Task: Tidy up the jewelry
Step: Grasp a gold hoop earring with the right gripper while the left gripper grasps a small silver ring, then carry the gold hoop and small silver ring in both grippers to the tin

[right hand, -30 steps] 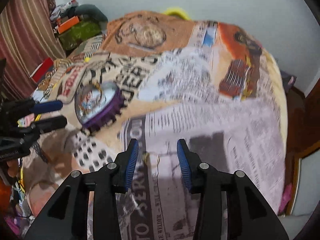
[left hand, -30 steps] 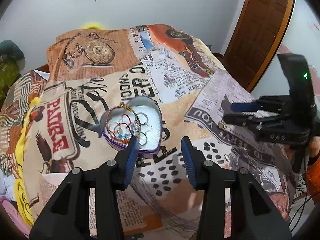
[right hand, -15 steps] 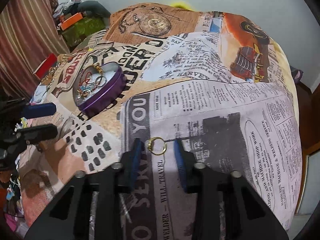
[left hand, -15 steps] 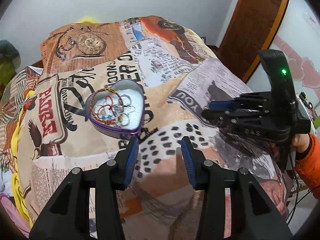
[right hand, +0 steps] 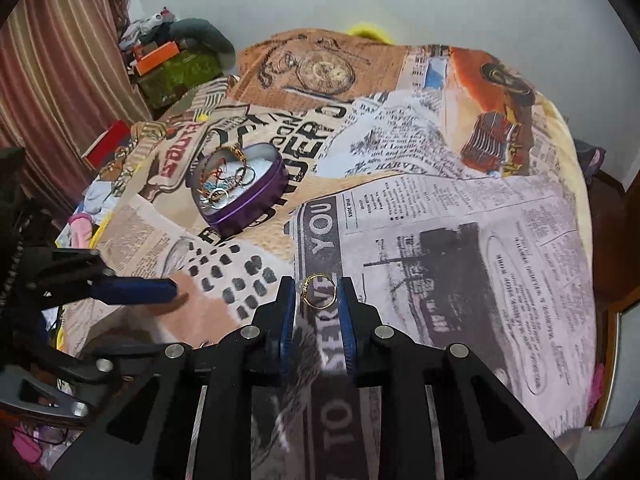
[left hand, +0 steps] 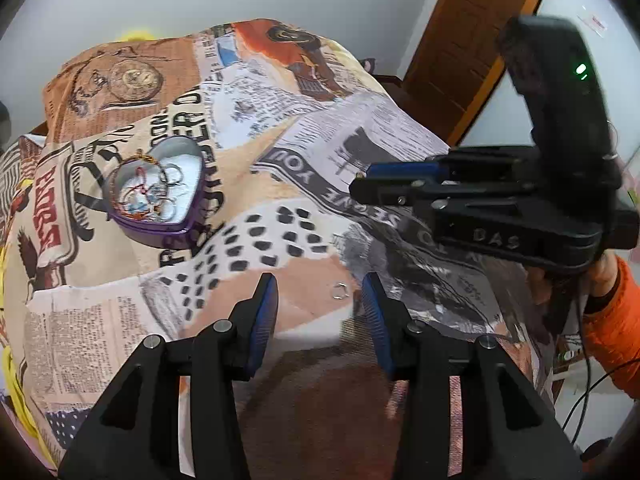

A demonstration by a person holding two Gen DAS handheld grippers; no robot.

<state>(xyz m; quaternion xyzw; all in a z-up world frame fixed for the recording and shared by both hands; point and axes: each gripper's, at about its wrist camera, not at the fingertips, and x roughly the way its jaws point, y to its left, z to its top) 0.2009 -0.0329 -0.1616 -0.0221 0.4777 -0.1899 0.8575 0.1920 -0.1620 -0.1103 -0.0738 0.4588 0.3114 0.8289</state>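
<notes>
Jewelry sits in two places here: most of it is piled in a purple heart-shaped tin [right hand: 240, 192] on the bed, and single pieces lie or hang outside it. The tin is uncovered, with a white lining, and holds a tangle of bracelets and rings [left hand: 154, 194], gold chain at the far rim and silver hoops toward the near one. It rests on a newspaper-print blanket [right hand: 460, 240] that covers the whole bed.

A gold ring [right hand: 319, 290] with a small pale stone on its left side stands between the blue pads of the right tool [right hand: 319, 300]. The pads are clenched on it, one at each side of the band, and the ring is held just above the dark "YOU" strip of the print, well apart from the tin.

The left tool [left hand: 320, 300] is released, its pads wide apart, low over the pinkish patch of blanket. A small silver ring [left hand: 339, 291] lies flat on the blanket between those pads, nearer the right one and touching neither.

Behind the bed are a grey wall and a wooden door [left hand: 472, 40].
</notes>
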